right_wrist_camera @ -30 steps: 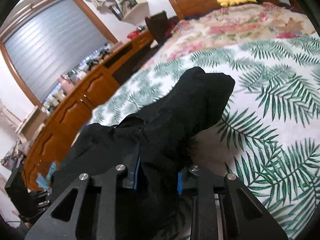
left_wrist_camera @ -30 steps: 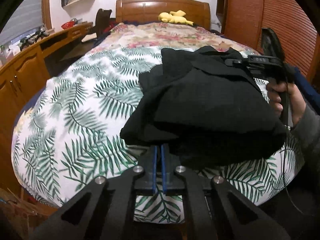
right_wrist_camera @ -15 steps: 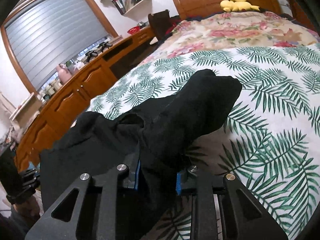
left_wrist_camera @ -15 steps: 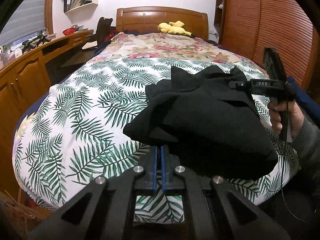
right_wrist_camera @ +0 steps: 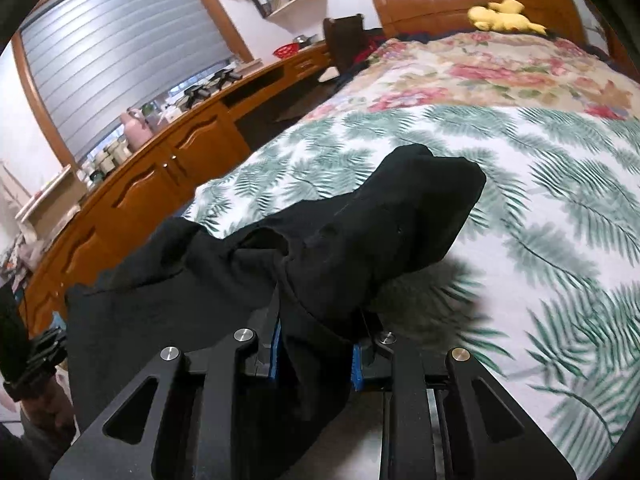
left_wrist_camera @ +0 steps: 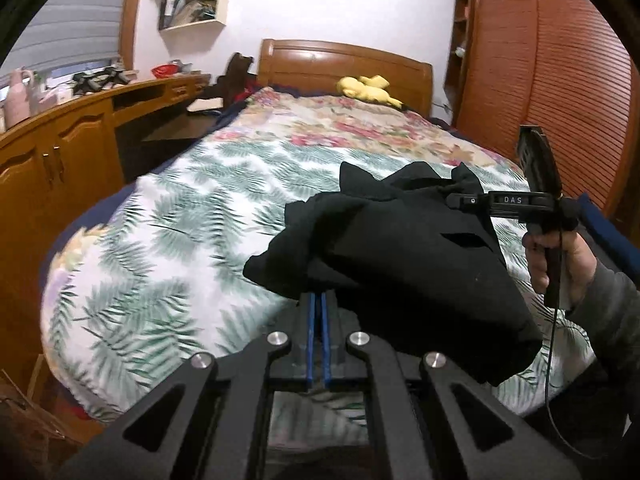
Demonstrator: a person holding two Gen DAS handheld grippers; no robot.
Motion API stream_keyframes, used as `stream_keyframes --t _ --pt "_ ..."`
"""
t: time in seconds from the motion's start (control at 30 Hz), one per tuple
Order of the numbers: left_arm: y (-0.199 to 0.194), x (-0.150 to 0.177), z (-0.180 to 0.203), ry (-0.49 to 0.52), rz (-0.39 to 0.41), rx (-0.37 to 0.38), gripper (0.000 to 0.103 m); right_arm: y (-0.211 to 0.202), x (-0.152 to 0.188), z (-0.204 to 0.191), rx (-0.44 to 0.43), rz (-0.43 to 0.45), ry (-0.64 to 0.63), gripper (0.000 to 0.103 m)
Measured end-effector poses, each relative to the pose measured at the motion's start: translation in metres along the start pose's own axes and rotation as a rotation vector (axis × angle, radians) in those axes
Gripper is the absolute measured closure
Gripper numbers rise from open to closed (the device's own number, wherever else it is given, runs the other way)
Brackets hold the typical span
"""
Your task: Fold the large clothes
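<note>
Above the bed (left_wrist_camera: 168, 248), you hold the garment (left_wrist_camera: 400, 264) in the air between both grippers. Your left gripper (left_wrist_camera: 318, 300) has its fingers pressed together on a thin edge of the cloth, which suits a single layer. Your right gripper (right_wrist_camera: 316, 344) pinches a thick bunch of the same garment (right_wrist_camera: 360, 240), so its fingers stand a little apart with folded fabric packed between them. Gripping at two separated points keeps the cloth spread and off the leaf-print cover, probably so you can lay it down flat for the next fold.

Compared with a second ago, both grips are unchanged and no fabric has slipped. Both views have shifted: more of the room, the headboard (left_wrist_camera: 344, 64) and the cabinets (right_wrist_camera: 160, 184) now shows, and the cover is blurred, so you are carrying the garment across the bed.
</note>
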State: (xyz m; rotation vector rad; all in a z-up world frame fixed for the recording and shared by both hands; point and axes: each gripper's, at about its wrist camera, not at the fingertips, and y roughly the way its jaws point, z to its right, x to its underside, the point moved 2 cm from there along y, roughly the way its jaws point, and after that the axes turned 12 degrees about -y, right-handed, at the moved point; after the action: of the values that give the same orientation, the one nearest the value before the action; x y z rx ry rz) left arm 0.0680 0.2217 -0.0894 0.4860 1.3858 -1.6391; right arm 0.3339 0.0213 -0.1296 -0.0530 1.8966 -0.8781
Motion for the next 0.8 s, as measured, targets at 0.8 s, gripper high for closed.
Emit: stream_keyframes --t 0.8 --pt "-0.032 -0.066 -0.239 -0.165 0.127 -0.353 0.102 0.227 -0.133 -0.211 -0.127 -0.047 -0.232 0.080"
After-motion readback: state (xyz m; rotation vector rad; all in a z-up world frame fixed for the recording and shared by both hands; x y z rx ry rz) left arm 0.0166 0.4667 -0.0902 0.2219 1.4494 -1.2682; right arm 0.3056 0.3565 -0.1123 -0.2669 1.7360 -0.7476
